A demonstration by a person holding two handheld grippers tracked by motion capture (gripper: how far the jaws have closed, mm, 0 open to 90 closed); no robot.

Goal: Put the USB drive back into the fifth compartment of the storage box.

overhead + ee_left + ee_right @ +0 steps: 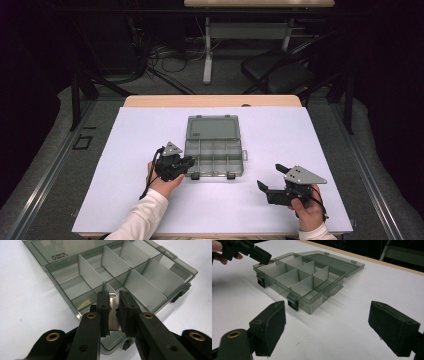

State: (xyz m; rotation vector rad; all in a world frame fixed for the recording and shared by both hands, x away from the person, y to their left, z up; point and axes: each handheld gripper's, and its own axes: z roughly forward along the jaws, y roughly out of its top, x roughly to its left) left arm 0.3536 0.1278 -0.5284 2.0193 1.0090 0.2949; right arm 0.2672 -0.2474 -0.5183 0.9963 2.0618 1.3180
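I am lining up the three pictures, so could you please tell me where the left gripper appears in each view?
High view: the left gripper is left of centre, at the organizer box's near left corner.
Left gripper view: bottom centre, jaws shut on a divider.
Right gripper view: top left corner, above the box's corner.
Shared landmark: the box's open lid.

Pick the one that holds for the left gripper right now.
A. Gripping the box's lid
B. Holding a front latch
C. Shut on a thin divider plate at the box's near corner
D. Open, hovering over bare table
C: in the left gripper view the left gripper has its jaws pressed on a thin divider plate at the near corner of the open compartment box.
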